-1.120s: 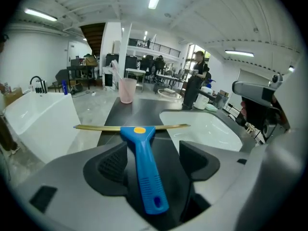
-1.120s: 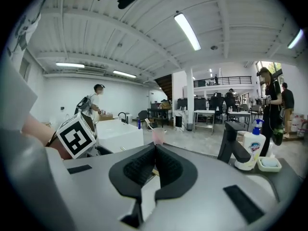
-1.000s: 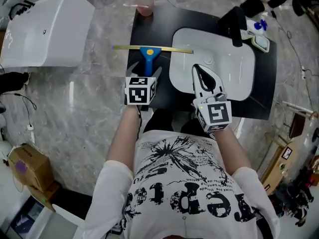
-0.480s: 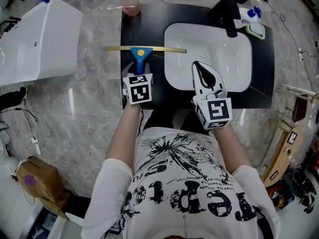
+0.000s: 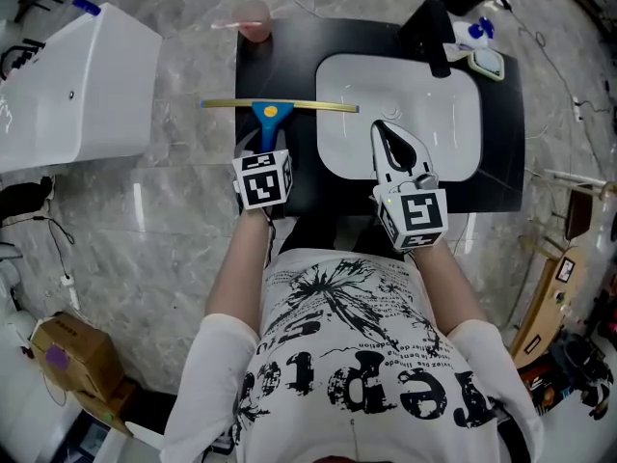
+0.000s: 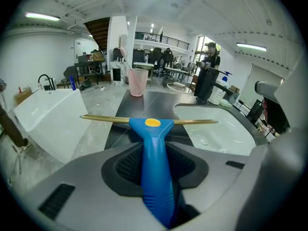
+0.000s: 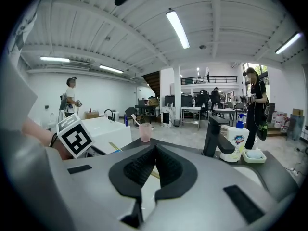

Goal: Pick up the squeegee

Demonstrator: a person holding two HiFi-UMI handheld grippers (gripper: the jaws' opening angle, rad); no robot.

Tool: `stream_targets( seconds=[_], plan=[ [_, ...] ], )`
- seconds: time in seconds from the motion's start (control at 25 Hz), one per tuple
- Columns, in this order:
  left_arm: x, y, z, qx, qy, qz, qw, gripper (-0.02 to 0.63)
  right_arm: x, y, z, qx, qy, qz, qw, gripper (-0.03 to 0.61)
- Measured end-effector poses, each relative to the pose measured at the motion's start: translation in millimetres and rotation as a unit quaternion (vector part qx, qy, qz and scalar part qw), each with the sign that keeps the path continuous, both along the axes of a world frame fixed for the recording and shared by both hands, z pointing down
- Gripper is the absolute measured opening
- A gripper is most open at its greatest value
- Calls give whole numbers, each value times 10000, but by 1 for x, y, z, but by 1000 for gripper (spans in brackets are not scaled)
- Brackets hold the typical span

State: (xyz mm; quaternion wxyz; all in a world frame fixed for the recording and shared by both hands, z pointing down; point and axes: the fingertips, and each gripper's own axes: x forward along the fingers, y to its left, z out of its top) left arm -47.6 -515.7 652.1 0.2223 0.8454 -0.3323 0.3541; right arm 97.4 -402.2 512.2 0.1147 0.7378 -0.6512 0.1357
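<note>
The squeegee (image 5: pixel 271 116) lies upper centre-left in the head view, on the desk's (image 5: pixel 299 51) left edge beside the sink (image 5: pixel 434 95). Its blade juts past that edge. The left tongs (image 5: pixel 266 146) have just been closing and clamp its blue handle. The right tongs (image 5: pixel 388 138) are together, empty. Held far from the long blade, the squeegee could swivel or droop when lifted. The tongs hide the handle's end.

One squeegee (image 5: pixel 272 114), two hand-held grippers (image 5: pixel 267 139) (image 5: pixel 388 137), one cup (image 5: pixel 254 17)
</note>
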Motion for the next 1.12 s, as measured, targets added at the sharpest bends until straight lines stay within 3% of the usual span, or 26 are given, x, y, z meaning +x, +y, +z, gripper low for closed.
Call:
stream_targets(
  seconds=[0.32,0.56,0.88,1.12],
  plan=[
    [-5,-3,-70,697,556,-85,9960,140,-4,3,-34,270,161,-44,9995,14],
    [-5,-6,-144,1380,1026,14,9851,141,-6,5,-76,627,314,-128,9975,14],
    [-8,0,-245,2360,1598,135,9584,141,-10,16,-129,1110,446,-175,9927,14],
    [-11,5,-304,2948,2054,245,9329,141,-15,20,-166,1532,690,-309,9853,14]
  ],
)
